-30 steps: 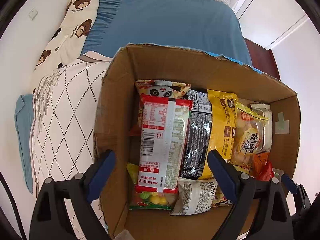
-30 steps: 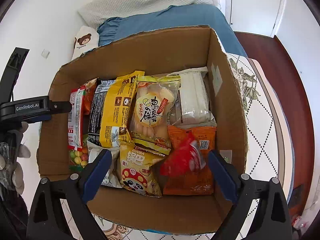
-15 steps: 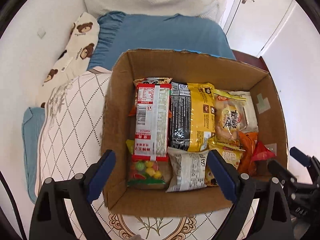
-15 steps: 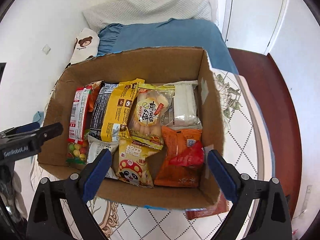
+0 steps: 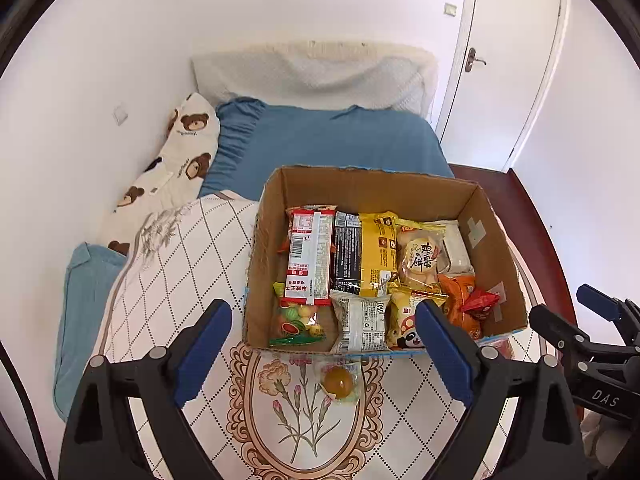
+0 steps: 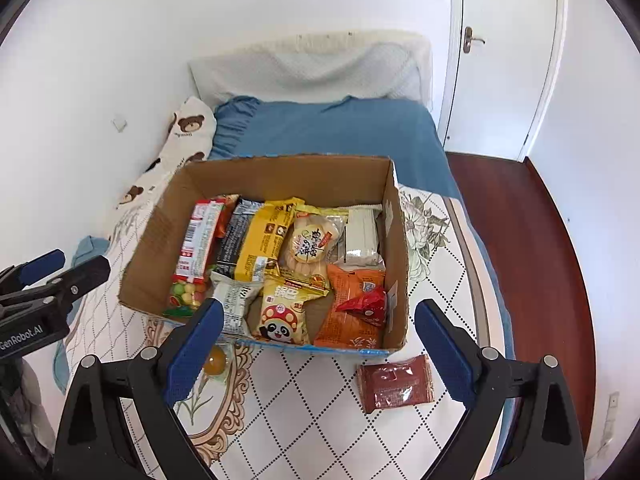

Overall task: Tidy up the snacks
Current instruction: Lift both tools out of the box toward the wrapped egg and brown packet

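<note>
A cardboard box (image 5: 268,216) (image 6: 280,172) sits on the bed quilt, filled with several snack packets: a red-white one (image 5: 310,256), a yellow one (image 5: 376,252), an orange one (image 6: 352,312). Outside the box, a round yellow jelly cup (image 5: 338,380) (image 6: 216,358) lies on the quilt by the front wall, and a dark red packet (image 6: 394,382) lies at the front right corner. My left gripper (image 5: 324,344) is open and empty, held back above the quilt. My right gripper (image 6: 316,344) is open and empty, also in front of the box.
The bed has a patterned white quilt (image 6: 304,412), a blue sheet (image 5: 332,140), a bear-print pillow (image 5: 176,156) at the left and a white headboard cushion (image 5: 312,76). A white wall runs along the left. A dark wooden floor (image 6: 516,232) and a white door (image 6: 504,52) lie right.
Both grippers have pulled back and up from over the box. The jelly cup and the dark red packet on the quilt have come into view.
</note>
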Demonstrator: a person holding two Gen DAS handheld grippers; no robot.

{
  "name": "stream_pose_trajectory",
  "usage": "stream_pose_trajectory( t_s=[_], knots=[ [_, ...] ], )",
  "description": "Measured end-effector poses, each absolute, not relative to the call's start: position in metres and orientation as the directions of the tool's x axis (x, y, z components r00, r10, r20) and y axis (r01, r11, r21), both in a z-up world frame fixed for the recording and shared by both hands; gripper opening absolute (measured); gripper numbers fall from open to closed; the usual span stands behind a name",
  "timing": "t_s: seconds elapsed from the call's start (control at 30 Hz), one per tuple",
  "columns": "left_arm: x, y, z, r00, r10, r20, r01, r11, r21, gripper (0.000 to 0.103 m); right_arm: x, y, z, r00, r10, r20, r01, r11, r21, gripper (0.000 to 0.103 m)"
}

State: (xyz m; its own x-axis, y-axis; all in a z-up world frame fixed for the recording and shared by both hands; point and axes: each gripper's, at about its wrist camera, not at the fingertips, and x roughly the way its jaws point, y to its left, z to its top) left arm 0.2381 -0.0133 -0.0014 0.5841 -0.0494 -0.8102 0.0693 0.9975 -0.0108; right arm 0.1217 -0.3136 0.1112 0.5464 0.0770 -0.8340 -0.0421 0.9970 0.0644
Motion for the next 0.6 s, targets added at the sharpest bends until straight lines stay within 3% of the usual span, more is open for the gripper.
stream_pose_trajectory(
  t_s=[0.4, 0.6],
  knots=[
    [0.184, -0.023, 0.023, 0.701, -0.044, -0.712, 0.092, 0.995, 0.03, 0.094, 0.066, -0.311, 0.14, 0.64, 0.093, -0.763, -0.026, 0.995, 0.1, 0.098],
    [0.185, -0.028, 0.003, 0.665, -0.05, -0.745, 0.092, 0.996, 0.015, 0.094, 0.061, -0.321, 0.129, 0.628, 0.097, -0.772, 0.01, 0.991, 0.132, 0.098]
  ],
)
